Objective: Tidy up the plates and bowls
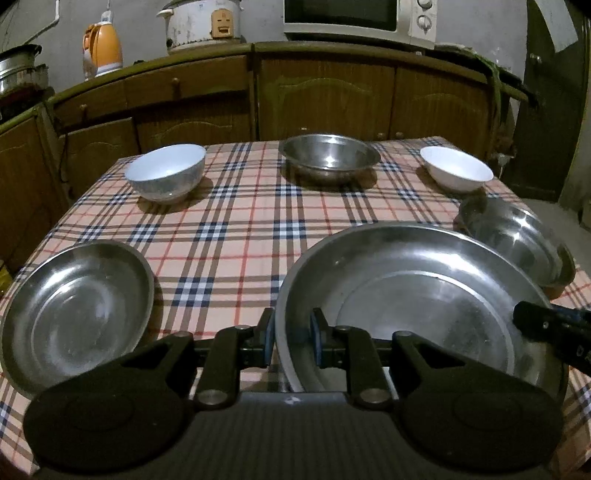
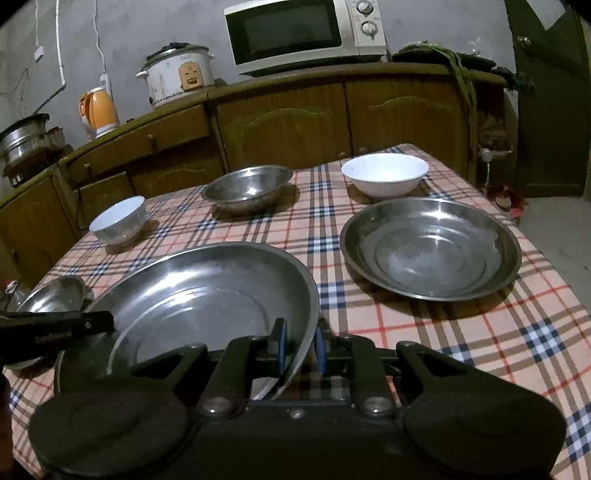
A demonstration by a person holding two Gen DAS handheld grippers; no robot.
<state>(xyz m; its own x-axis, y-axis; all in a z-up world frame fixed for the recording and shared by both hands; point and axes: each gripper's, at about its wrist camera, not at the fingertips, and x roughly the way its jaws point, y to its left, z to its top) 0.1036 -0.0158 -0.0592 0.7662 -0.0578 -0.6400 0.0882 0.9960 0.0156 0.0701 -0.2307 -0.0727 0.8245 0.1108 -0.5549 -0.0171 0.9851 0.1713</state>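
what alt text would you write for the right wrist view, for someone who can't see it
The right gripper is shut on the near right rim of a large steel plate, with the left gripper at its left edge. On the plaid tablecloth behind are another steel plate, a steel bowl and two white bowls; a microwave sits on the cabinets.

My left gripper (image 1: 292, 334) and my right gripper (image 2: 300, 343) each clamp a side of the big plate (image 1: 424, 295), over the table (image 1: 229, 236). A smaller plate (image 1: 74, 314) lies left of it and another plate (image 2: 430, 249) right. Beyond them stand a bowl (image 1: 166, 171), a metal bowl (image 1: 328, 157) and another bowl (image 2: 384, 177), left to right.
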